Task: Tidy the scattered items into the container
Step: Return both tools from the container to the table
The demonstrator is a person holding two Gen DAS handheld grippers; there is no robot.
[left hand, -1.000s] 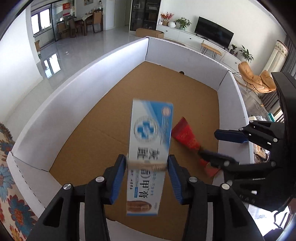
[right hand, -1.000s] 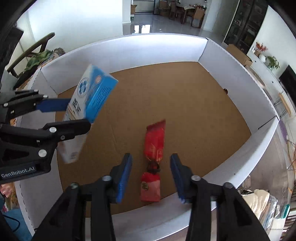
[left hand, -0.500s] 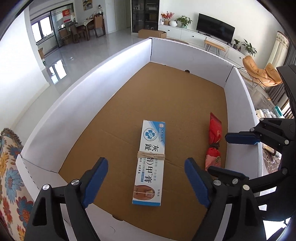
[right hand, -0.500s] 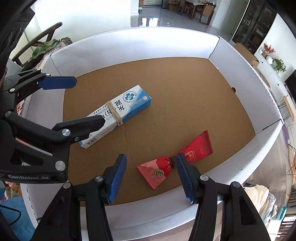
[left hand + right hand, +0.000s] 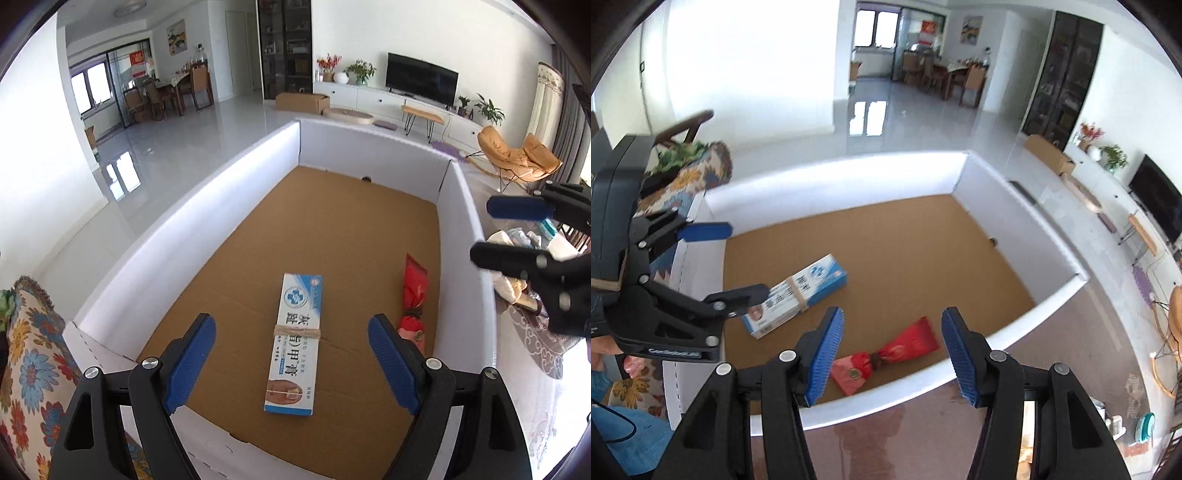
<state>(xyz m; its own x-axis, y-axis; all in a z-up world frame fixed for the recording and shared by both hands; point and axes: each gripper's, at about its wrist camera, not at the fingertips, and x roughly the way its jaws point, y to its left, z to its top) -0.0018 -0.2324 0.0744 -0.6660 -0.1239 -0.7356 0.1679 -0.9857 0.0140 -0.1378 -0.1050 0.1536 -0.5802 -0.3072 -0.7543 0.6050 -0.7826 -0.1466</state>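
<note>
Your left gripper [image 5: 291, 354] and right gripper [image 5: 892, 350] both gape empty above the white-walled cardboard box [image 5: 221, 206], where the blue-and-white carton [image 5: 295, 339] and red wrapped packet [image 5: 413, 299] lie.

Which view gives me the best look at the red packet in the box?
The right wrist view: the red packet lies whole and unobstructed between the open right gripper's fingers. In the left wrist view the red packet is foreshortened, its near end behind the left gripper's finger.

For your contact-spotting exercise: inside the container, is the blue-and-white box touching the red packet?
Apart. The left wrist view shows bare brown cardboard between the blue-and-white box and the red packet.
</note>
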